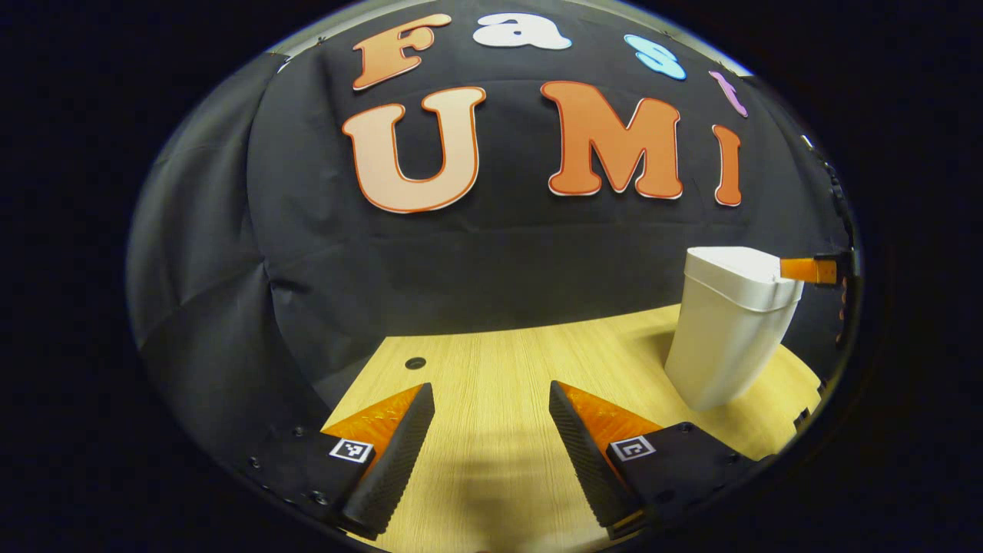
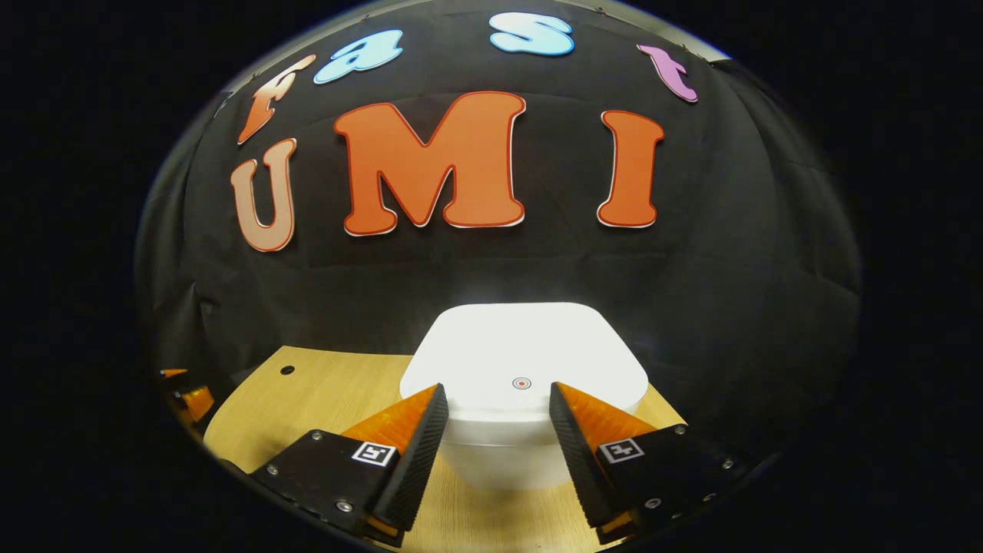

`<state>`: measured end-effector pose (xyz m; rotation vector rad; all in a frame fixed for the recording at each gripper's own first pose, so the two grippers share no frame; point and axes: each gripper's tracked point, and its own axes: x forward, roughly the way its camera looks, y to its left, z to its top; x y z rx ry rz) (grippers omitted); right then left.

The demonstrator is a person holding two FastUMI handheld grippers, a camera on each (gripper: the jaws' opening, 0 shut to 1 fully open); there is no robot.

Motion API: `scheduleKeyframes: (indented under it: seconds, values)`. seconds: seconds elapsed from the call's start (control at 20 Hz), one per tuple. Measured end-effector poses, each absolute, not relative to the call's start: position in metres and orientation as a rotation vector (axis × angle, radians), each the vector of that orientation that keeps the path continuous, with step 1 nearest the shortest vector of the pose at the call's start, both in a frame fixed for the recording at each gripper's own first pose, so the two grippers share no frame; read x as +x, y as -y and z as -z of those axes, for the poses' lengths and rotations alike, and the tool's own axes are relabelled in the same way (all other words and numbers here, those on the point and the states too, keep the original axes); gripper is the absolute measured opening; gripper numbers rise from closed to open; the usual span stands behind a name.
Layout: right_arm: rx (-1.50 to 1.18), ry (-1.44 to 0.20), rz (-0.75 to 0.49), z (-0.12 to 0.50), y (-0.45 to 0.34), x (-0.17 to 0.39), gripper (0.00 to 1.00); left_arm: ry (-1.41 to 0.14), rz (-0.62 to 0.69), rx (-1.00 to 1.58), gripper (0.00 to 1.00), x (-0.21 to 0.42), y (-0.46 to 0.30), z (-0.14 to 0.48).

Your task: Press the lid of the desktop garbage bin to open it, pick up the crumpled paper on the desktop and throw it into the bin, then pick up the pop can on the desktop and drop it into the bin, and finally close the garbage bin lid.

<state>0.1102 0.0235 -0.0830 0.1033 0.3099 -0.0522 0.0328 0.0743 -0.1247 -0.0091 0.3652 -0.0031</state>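
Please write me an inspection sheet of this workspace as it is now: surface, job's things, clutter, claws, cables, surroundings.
Surface: light wooden desktop with a small round dark hole near its far edge.
Job's things: white plastic desktop garbage bin, standing upright, its rounded white lid down; a small red ring mark sits on the lid.
Clutter: nothing seen.
Claws: left claw open over bare desktop, holding nothing. Right claw open, poised just above the near edge of the lid; contact cannot be told. In the left gripper view, one of its fingers reaches over the bin's top.
Cables: nothing seen.
Surroundings: black cloth booth wall behind the desktop.
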Motion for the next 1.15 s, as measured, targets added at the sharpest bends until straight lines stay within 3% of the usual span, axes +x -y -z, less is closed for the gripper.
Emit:
scheduleKeyframes:
  seconds: [0.25, 0.85, 1.15]
  values:
    - [0.072, -0.256, 0.007, 0.066, -0.05, 0.099, 0.98, -0.275, -0.006, 0.0, 0.96, 0.046, -0.078, 0.092]
    - [-0.031, -0.198, -0.176, 0.056, -0.132, 0.08, 0.98, -0.053, -0.058, -0.01, 0.96, 0.047, -0.091, 0.013]
    - [-0.031, -0.183, -0.201, 0.053, -0.141, 0.078, 0.98, -0.017, -0.061, -0.007, 0.96, 0.045, -0.085, 0.001]
